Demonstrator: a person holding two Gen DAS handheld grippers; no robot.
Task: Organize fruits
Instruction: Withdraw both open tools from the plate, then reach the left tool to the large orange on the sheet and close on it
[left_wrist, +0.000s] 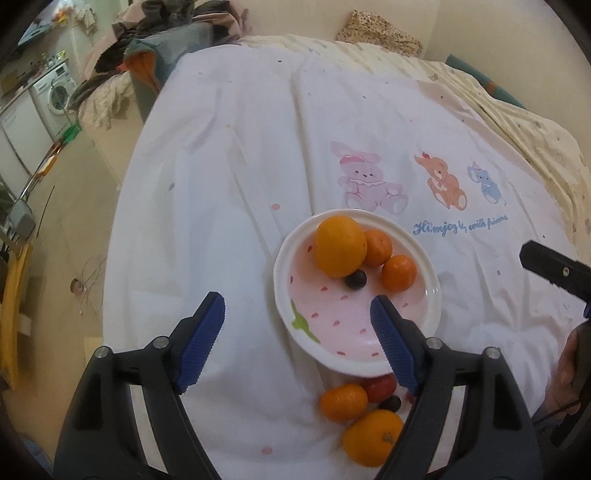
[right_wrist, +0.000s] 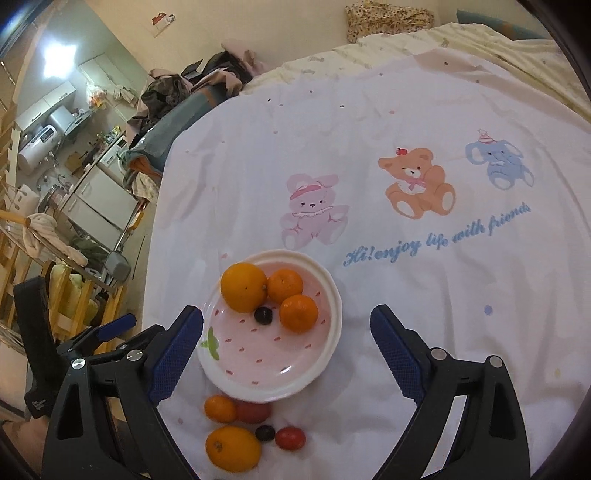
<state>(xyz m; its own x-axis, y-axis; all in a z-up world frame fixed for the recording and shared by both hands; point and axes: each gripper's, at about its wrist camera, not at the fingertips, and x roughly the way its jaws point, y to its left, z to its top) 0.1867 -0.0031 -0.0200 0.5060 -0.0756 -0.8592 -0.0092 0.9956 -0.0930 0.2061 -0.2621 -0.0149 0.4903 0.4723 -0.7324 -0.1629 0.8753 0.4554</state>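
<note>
A pink strawberry-print plate (left_wrist: 430, 295) (right_wrist: 328, 332) lies on the white cloth. It holds a large orange (left_wrist: 340, 246) (right_wrist: 243, 287), two mandarins (left_wrist: 399, 273) (right_wrist: 298, 314) and a dark grape (left_wrist: 355, 279) (right_wrist: 263, 315). On the cloth in front of the plate lie a mandarin (left_wrist: 343, 401) (right_wrist: 220, 408), an orange (left_wrist: 372, 437) (right_wrist: 232, 447), red tomatoes (left_wrist: 380, 388) (right_wrist: 290, 438) and a dark grape (left_wrist: 390, 403) (right_wrist: 265, 432). My left gripper (left_wrist: 297, 325) is open and empty over the plate's near left rim. My right gripper (right_wrist: 286, 332) is open and empty above the plate.
The white cartoon-animal cloth (right_wrist: 406, 192) covers a bed, with cream bedding (left_wrist: 535, 140) at the far right. Clothes are piled (left_wrist: 155, 48) at the far left edge. A floor drop, wooden racks (right_wrist: 33, 266) and kitchen appliances lie left.
</note>
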